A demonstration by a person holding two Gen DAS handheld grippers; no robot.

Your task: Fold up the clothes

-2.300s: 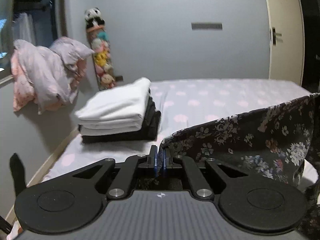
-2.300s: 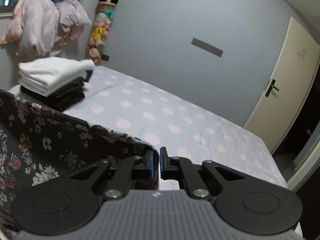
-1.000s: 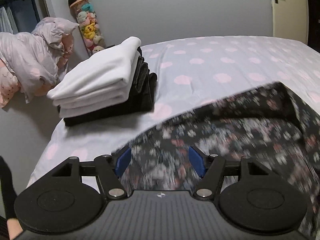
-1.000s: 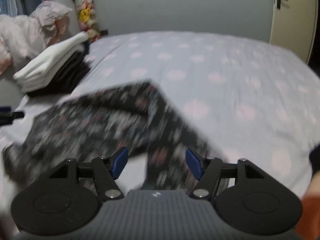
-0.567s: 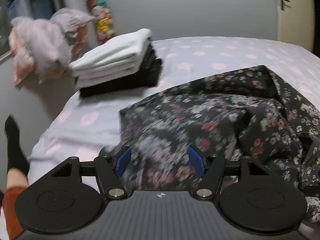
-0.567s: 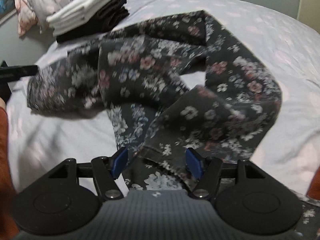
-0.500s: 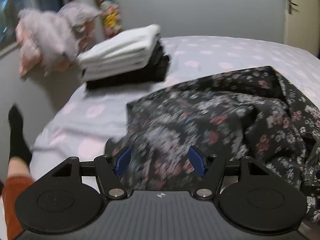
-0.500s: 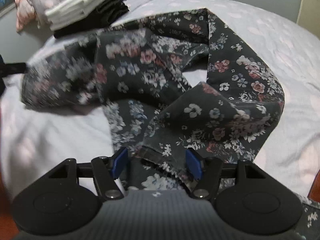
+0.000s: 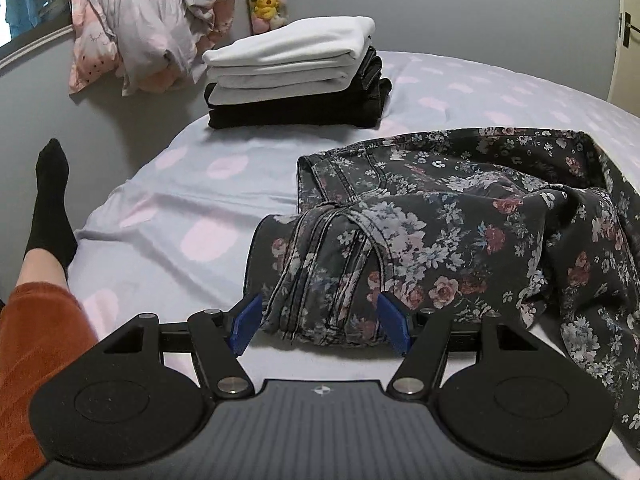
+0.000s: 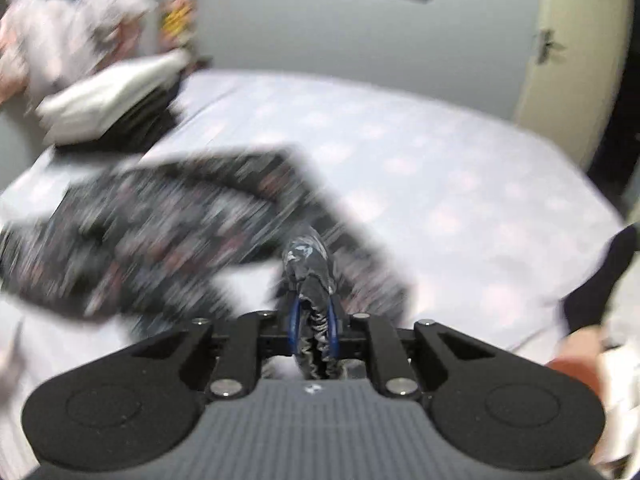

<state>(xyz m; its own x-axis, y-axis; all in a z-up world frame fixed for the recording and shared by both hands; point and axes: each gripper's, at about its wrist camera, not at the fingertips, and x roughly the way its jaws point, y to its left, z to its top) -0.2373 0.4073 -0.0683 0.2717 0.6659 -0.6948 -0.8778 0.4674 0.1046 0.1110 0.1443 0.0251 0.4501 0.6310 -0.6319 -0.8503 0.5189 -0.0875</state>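
Left wrist view: the left gripper hangs low over a bed covered in a pale lilac sheet with pink spots. Its blue-padded fingers are spread wide apart and hold nothing. Between and just past them lies a rumpled pair of dark floral trousers, spread across the near right part of the bed, with the waistband end bunched toward the gripper. Farther back on the left sits a neat stack of folded clothes, white pieces on top of black ones, well apart from the trousers. Behind it, a heap of pink and grey bedding rests against the grey wall, near some soft toys. At the left edge, a leg in a black sock and rust-coloured fabric shows beside the bed.

Right wrist view: this picture is heavily blurred. The right gripper has its fingers drawn close together, clamped on a gathered bunch of the floral trousers, which trail away to the left over the bed. The folded stack appears at the upper left, and a cream door stands at the right.
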